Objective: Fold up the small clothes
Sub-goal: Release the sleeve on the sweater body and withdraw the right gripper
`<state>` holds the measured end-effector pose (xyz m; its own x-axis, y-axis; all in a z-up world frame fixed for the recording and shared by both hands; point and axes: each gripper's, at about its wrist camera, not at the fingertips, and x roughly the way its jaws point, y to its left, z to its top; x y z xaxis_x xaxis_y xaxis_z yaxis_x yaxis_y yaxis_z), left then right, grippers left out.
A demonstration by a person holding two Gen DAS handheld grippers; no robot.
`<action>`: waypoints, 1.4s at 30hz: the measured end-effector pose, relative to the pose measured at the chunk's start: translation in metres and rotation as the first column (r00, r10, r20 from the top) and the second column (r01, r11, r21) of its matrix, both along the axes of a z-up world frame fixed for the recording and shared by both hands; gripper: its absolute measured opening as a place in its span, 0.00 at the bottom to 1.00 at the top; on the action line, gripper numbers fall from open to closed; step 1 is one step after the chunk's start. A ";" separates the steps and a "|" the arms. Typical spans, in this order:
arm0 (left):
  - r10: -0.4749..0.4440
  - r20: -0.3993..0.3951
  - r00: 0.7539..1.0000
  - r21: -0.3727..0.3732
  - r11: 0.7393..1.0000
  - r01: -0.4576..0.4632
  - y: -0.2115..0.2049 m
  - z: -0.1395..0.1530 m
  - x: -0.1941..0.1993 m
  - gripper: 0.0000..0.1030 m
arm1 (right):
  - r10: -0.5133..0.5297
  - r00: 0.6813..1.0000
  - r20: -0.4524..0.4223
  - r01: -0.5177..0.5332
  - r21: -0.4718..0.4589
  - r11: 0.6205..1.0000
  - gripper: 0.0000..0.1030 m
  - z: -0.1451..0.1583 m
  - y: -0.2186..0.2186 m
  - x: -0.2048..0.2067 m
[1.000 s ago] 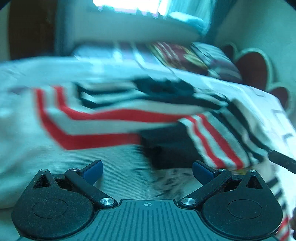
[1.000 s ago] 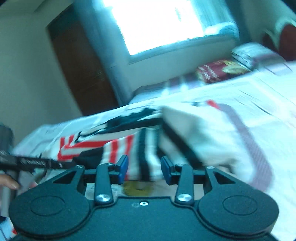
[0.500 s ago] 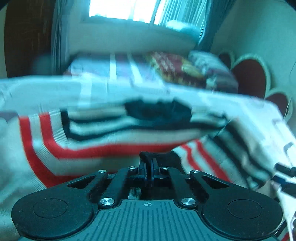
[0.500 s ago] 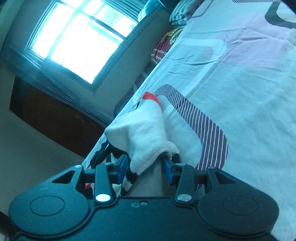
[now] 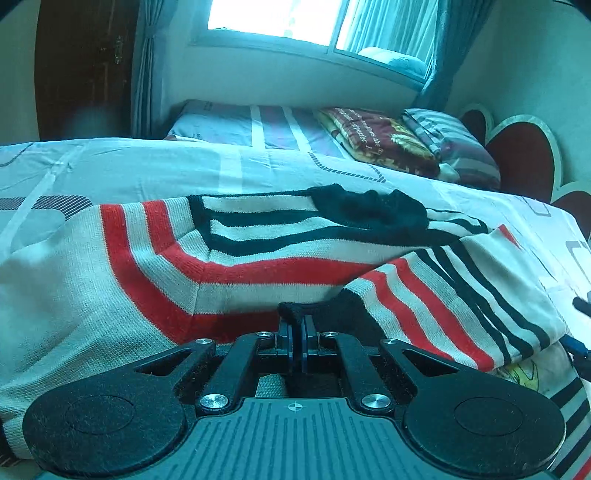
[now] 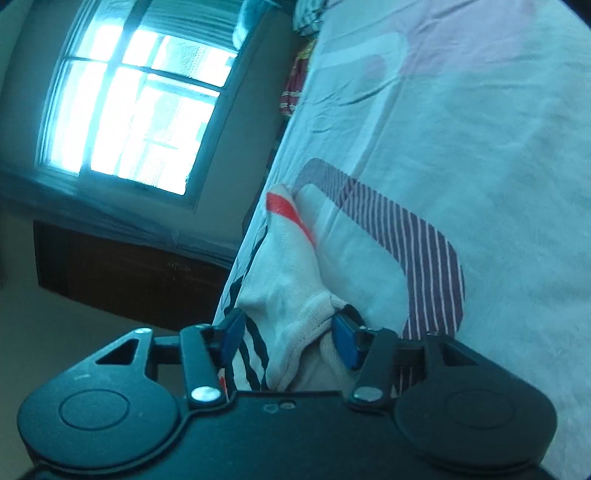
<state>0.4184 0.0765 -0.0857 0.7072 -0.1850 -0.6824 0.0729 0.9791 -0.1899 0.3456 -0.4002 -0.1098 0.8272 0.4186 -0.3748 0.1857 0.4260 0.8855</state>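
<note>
A small knitted sweater (image 5: 229, 266), cream with red and black stripes, lies spread on the bed. My left gripper (image 5: 295, 328) is shut on a black edge of the sweater near its front. In the right wrist view, a bunched cream part of the sweater (image 6: 291, 295) with a red stripe sits between the two blue pads (image 6: 345, 341). My right gripper (image 6: 288, 339) has its jaws apart around that fabric, and the view is tilted steeply.
The bed sheet (image 6: 461, 147) is pale with a striped pattern. Pillows and a red folded blanket (image 5: 384, 142) lie at the bed's far end under a window (image 5: 303, 18). A heart-shaped headboard (image 5: 524, 155) stands at the right. A dark wooden door (image 5: 81, 70) is at the left.
My left gripper went from open to shut on the sweater's black edge. My right gripper tilted steeply and its jaws widened around the bunched fabric.
</note>
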 end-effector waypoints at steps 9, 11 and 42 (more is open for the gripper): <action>-0.048 0.014 0.999 0.200 0.979 0.044 -0.026 -0.002 -0.002 0.04 | 0.041 0.998 -0.038 -0.051 -0.322 0.945 0.07 0.011 0.013 0.000; -0.018 0.029 0.999 0.189 0.982 0.013 -0.020 0.003 -0.007 0.09 | 0.064 0.998 -0.020 -0.067 -0.371 0.926 0.16 0.024 0.012 -0.005; -0.026 0.179 0.984 0.227 0.974 -0.016 -0.095 0.017 0.020 0.64 | 0.418 0.909 0.002 -0.206 -0.868 0.451 0.19 0.064 0.088 0.111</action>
